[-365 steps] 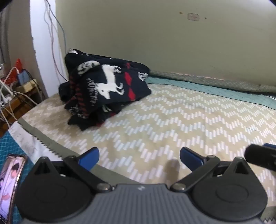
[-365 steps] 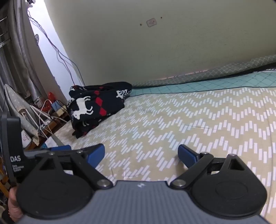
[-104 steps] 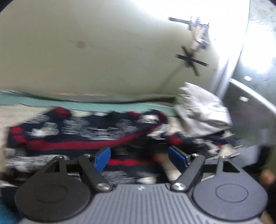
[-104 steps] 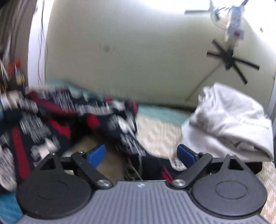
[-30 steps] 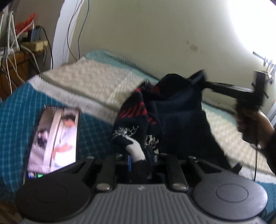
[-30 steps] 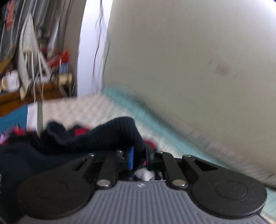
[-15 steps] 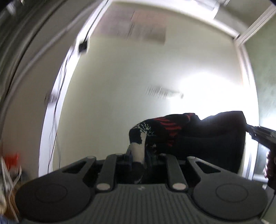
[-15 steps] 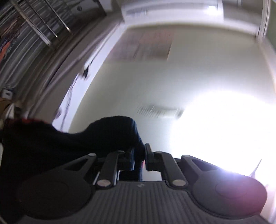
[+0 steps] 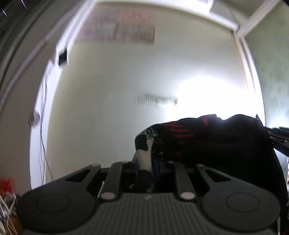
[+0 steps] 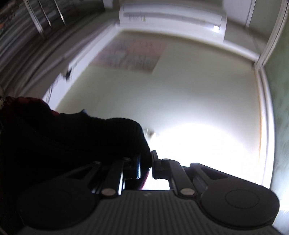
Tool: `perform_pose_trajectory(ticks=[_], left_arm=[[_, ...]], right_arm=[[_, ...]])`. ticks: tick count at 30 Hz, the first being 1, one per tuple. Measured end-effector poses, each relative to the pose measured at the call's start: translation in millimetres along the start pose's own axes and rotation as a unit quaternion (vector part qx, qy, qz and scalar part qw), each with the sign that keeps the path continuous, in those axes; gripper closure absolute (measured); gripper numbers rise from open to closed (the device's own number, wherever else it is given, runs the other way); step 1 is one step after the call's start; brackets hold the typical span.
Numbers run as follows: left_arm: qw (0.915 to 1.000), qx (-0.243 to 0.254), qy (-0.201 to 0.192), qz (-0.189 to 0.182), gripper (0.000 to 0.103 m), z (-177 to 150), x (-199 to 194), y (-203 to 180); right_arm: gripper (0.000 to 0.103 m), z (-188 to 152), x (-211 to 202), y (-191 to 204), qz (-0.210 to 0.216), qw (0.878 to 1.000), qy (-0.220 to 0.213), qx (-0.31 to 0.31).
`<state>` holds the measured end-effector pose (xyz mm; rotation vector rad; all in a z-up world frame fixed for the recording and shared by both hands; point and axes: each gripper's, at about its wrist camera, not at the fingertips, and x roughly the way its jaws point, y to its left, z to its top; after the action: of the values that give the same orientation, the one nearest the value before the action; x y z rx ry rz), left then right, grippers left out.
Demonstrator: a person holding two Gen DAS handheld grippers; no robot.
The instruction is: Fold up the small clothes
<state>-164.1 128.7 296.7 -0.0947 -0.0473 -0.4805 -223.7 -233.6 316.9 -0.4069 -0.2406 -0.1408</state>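
**Sweater held up between both grippers**

No writing here is legible: the poster (image 9: 117, 27) high on the wall (image 9: 108, 108) at 12 o'clock is a pink and grey blur, and the air conditioner (image 10: 171, 16) above it in my right view shows only smeared marks. A small blurred plate (image 9: 156, 99) sits mid-wall.

My left gripper (image 9: 145, 165) is clamped on a white and navy edge of the sweater (image 9: 207, 142), the jaws drawn tight against the knit. From there the sweater stretches toward 2 o'clock, showing red stripes and white pattern, to my right gripper (image 9: 278, 135) at the frame edge.

In my right view, the right gripper (image 10: 145, 165) is pinched on a dark ribbed edge of the sweater (image 10: 72, 137), which bulks out toward 9 o'clock and hides the lower left of the room.

Cables (image 9: 43, 144) hang down the wall at 9 o'clock. Strong glare whitens the wall at 3 o'clock. Both cameras tilt upward; the bed is out of view.
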Motion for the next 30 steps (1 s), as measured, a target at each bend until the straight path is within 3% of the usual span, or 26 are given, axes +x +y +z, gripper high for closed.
perform_pose_trajectory(ticks=[4,7,9,11,13,14,15,16,17,18,21,26,28,30], left_arm=[[0.9945,-0.012,0.103,0.013,0.089,-58,85,10],[0.9794,-0.023,0.197,0.039,0.088,-118,176,21],[0.9598,-0.03,0.273,0.057,0.087,-171,249,31],[0.9328,-0.03,0.353,0.068,0.083,-229,313,41],[0.8899,-0.052,0.445,0.088,0.087,-286,355,54],[0.8781,-0.062,0.463,0.105,0.087,-305,361,60],[0.8756,-0.06,0.466,0.112,0.085,-315,359,64],[0.8763,-0.056,0.465,0.111,0.082,-318,353,66],[0.8769,-0.055,0.464,0.111,0.081,-317,344,69],[0.8771,-0.056,0.464,0.111,0.076,-312,334,73],[0.8867,-0.051,0.448,0.101,0.066,-288,307,79],[0.9091,-0.017,0.409,0.076,0.056,-272,255,68],[0.9129,-0.033,0.402,0.064,0.054,-276,221,69],[0.9088,-0.055,0.409,0.062,0.053,-277,188,75]], right_arm=[[0.103,-90,76,11,0.022,0.996,0.09,0.009],[0.103,-182,153,25,0.039,0.984,0.171,0.031],[0.102,-255,208,35,0.061,0.965,0.246,0.064],[0.099,-331,254,46,0.086,0.935,0.327,0.108],[0.092,-387,267,47,0.098,0.906,0.38,0.16],[0.09,-400,265,43,0.104,0.896,0.391,0.184],[0.088,-409,258,36,0.116,0.888,0.394,0.208],[0.077,-414,248,29,0.122,0.881,0.397,0.227],[0.057,-416,236,21,0.122,0.877,0.398,0.242],[0.05,-412,224,14,0.122,0.874,0.395,0.256],[0.048,-402,172,0,0.149,0.864,0.387,0.285],[0.045,-370,67,12,0.17,0.884,0.36,0.244],[0.043,-355,28,26,0.167,0.898,0.348,0.213],[0.04,-340,-4,45,0.165,0.91,0.342,0.168]])
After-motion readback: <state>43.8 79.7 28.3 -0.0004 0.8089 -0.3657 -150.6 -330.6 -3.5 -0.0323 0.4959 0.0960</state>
